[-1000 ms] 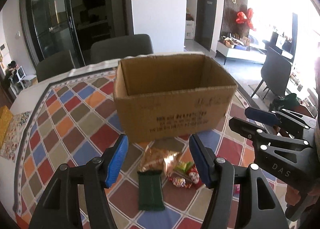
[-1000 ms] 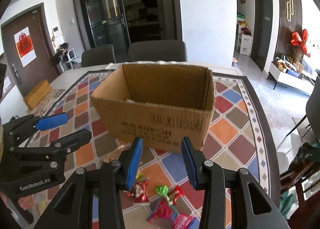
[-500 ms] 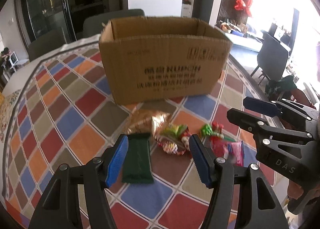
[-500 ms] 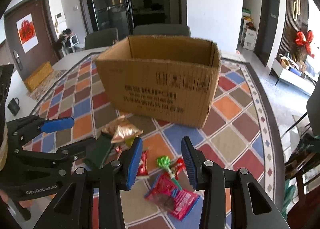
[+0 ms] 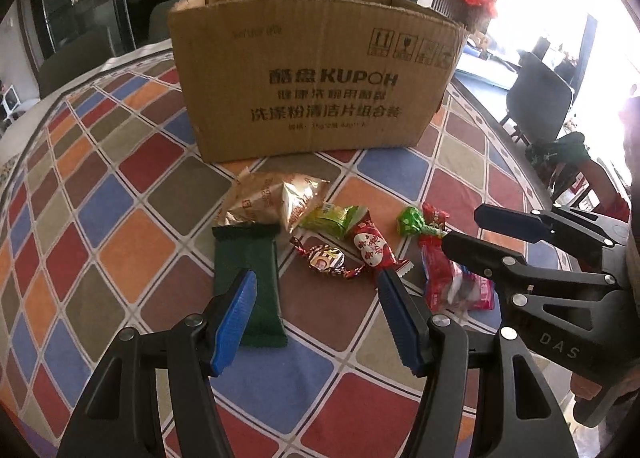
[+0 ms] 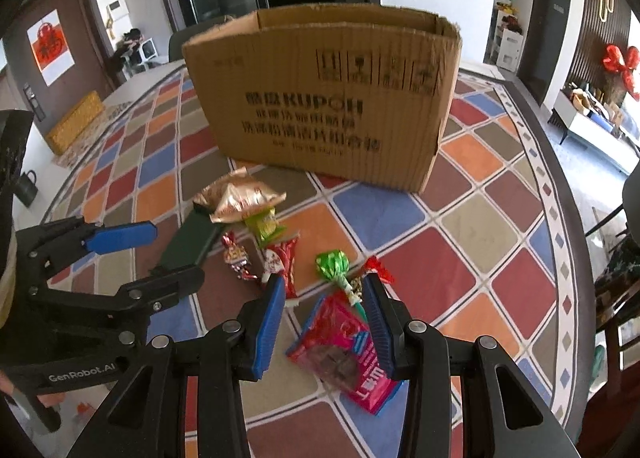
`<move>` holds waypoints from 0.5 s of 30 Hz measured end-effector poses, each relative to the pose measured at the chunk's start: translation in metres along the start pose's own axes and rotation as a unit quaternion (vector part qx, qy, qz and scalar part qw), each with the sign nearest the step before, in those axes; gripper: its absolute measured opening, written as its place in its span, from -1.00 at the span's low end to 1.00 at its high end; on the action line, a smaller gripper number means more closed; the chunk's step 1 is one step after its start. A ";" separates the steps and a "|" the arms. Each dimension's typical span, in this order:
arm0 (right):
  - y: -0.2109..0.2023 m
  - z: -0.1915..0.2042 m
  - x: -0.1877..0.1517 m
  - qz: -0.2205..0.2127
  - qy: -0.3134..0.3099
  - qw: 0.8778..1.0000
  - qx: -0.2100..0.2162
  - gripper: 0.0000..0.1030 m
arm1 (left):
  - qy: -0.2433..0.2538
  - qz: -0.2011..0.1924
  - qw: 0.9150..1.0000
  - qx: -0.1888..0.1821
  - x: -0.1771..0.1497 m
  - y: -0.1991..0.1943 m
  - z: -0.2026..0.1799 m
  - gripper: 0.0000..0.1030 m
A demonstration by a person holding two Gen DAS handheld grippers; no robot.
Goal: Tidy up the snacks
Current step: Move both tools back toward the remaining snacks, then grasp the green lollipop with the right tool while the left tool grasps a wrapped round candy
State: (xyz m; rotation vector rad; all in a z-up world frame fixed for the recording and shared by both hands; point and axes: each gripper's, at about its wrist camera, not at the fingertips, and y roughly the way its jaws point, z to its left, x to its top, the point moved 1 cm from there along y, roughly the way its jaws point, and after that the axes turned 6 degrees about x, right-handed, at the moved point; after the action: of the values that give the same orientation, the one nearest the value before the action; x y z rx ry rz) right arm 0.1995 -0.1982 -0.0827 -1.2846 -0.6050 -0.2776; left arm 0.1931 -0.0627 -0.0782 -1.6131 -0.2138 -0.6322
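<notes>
**Open box and loose snacks on the patterned table**

A cardboard box stands upright in the upper centre of both views, its top open. Only the upper inside of its far wall shows; I cannot tell what it contains. In front of it, on the checked tablecloth, the snacks lie in a loose cluster, all outside the box: a gold bag, a dark green bar, a light green packet, a round wrapped candy, a red-and-white candy, a green lollipop and a red packet.

My left gripper hangs over the cluster, jaws spread, holding nothing. My right gripper is likewise spread, over the red packet in the lower centre of its view.
</notes>
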 end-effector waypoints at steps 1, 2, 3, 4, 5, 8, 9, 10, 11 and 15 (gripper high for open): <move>0.002 -0.001 -0.001 0.003 0.003 1.000 0.001 -0.20 | 0.000 0.001 1.000 -0.003 0.000 0.002 0.000 0.20; 0.004 -0.002 -0.001 0.005 0.004 1.000 0.002 -0.20 | -0.001 0.003 1.000 -0.004 0.000 0.005 0.000 0.20; 0.006 -0.003 -0.001 0.008 0.006 1.000 0.002 -0.20 | -0.003 0.004 1.000 -0.005 0.000 0.007 0.001 0.20; 0.008 -0.004 0.000 0.009 0.007 1.000 0.001 -0.20 | -0.004 0.004 1.000 -0.005 0.001 0.009 0.002 0.20; 0.009 -0.005 0.000 0.010 0.008 1.000 0.001 -0.20 | -0.004 0.004 1.000 -0.007 0.001 0.010 0.002 0.20; 0.014 -0.006 0.002 0.013 0.008 1.000 0.001 -0.20 | -0.009 0.008 1.000 -0.010 0.003 0.016 0.003 0.20; 0.016 -0.006 0.002 0.014 0.008 1.000 0.002 -0.20 | -0.010 0.010 1.000 -0.010 0.003 0.019 0.004 0.19; 0.017 -0.006 0.002 0.016 0.008 1.000 0.003 -0.20 | -0.011 0.012 1.000 -0.010 0.003 0.021 0.004 0.19; 0.019 -0.007 0.002 0.017 0.009 1.000 0.005 -0.20 | -0.012 0.014 1.000 -0.011 0.003 0.023 0.004 0.19; 0.024 -0.007 0.004 0.021 0.012 1.000 0.011 -0.20 | -0.014 0.022 1.000 -0.013 0.004 0.032 0.003 0.18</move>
State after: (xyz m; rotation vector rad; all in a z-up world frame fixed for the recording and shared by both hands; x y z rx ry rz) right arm 0.2167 -0.1978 -0.1011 -1.2699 -0.5579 -0.2513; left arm 0.2123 -0.0654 -0.1034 -1.6485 -0.1895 -0.5813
